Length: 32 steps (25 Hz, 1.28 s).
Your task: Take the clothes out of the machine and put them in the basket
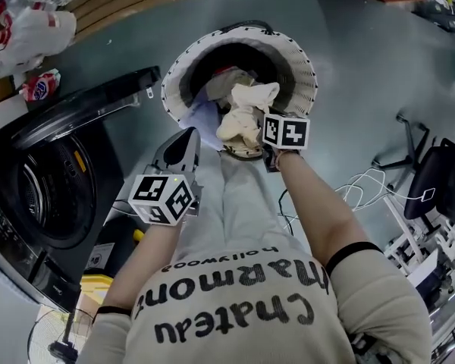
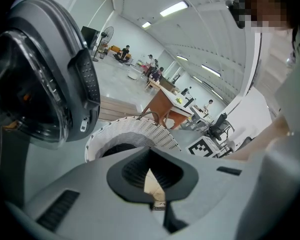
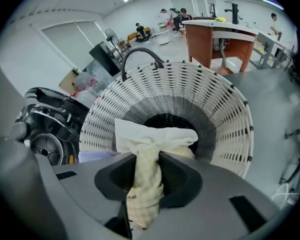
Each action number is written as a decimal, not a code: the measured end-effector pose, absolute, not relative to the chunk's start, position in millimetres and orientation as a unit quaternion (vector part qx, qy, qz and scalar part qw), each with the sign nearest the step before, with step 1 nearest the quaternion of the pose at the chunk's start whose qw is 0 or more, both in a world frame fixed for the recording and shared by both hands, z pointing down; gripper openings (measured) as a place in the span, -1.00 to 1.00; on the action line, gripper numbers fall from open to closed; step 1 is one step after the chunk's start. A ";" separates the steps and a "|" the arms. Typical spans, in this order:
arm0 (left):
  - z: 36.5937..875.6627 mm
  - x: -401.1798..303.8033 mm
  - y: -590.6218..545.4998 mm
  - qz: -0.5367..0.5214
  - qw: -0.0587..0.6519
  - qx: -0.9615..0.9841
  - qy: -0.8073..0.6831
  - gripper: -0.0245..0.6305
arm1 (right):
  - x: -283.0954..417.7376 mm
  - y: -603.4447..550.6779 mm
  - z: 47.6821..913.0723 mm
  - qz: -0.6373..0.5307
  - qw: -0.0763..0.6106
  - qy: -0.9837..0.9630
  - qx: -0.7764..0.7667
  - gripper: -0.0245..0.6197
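The white woven basket (image 1: 303, 67) stands on the floor in front of me, with a lavender cloth (image 1: 206, 121) and other clothes inside it. My right gripper (image 1: 267, 136) is shut on a cream cloth (image 1: 246, 112) that bunches over the basket's near rim. In the right gripper view, that cream cloth (image 3: 146, 184) fills the gap between the jaws of the right gripper (image 3: 147, 159), above the basket (image 3: 230, 114). The left gripper (image 1: 188, 136) hangs just left of the basket, shut and empty. In the left gripper view the tips of the left gripper (image 2: 150, 156) meet, with the basket (image 2: 135, 131) beyond.
The black washing machine (image 1: 53, 196) stands at the left with its door (image 1: 91, 105) swung open beside the basket. Plastic bags (image 1: 30, 29) lie at the top left. A black chair (image 1: 432, 180) and loose cables (image 1: 364, 188) are on the right.
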<state>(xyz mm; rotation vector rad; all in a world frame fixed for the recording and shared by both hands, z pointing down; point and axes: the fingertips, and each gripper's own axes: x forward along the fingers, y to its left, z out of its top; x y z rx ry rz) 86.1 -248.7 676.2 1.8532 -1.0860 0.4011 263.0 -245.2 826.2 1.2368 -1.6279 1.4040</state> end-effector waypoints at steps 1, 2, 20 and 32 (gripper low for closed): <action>678.6 86.2 -247.6 0.164 0.462 0.753 -0.439 -0.90 | 263.6 -245.5 829.8 0.535 0.330 -0.618 0.472 -0.53; 681.0 85.9 -246.6 0.165 0.463 0.752 -0.438 -0.90 | 264.1 -245.6 833.4 0.535 0.333 -0.616 0.473 -0.53; 712.3 88.9 -221.3 0.186 0.483 0.741 -0.429 -0.90 | 275.4 -221.9 897.2 0.547 0.418 -0.576 0.440 -0.45; 701.6 95.6 -220.8 0.175 0.471 0.741 -0.446 -0.90 | 285.7 -223.4 885.2 0.527 0.429 -0.583 0.446 -0.60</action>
